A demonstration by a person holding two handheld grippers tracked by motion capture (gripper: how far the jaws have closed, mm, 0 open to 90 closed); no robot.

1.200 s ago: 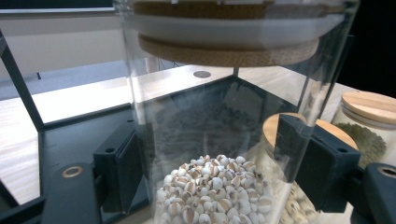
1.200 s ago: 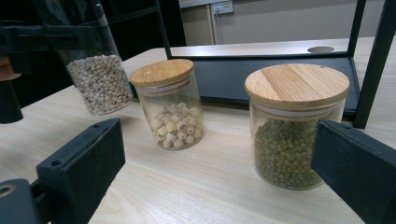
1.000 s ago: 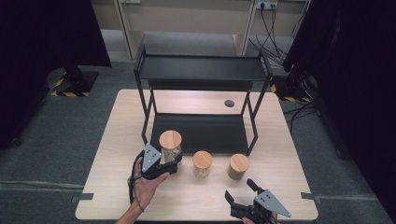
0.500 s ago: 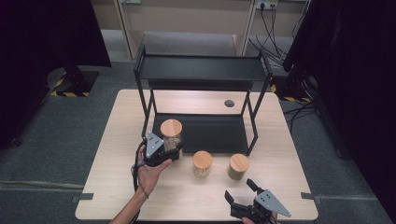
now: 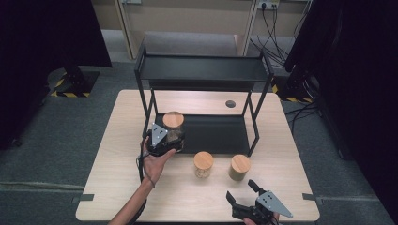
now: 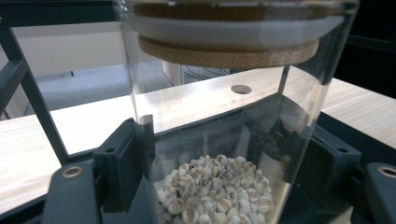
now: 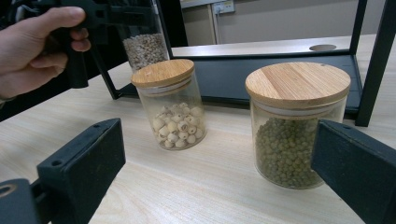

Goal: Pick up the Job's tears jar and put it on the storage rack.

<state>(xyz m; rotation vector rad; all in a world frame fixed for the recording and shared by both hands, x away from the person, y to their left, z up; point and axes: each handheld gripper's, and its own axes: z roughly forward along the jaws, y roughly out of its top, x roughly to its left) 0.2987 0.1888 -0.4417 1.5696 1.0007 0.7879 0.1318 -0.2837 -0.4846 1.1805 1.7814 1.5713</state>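
Left claw (image 5: 173, 140) pinching grain jar (image 5: 173, 125) at rack (image 5: 202, 70) front post. Right claw (image 5: 243, 193) spread, apart. Two jars (image 5: 203, 164) (image 5: 240, 167) on surface (image 5: 117, 140) between.

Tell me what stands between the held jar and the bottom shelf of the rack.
Nothing visible blocks it. The left tool grips the tall jar at the front left edge of the rack's bottom shelf, whose surface is bare. The rack's front left post stands just beside the jar, so keep right of it.
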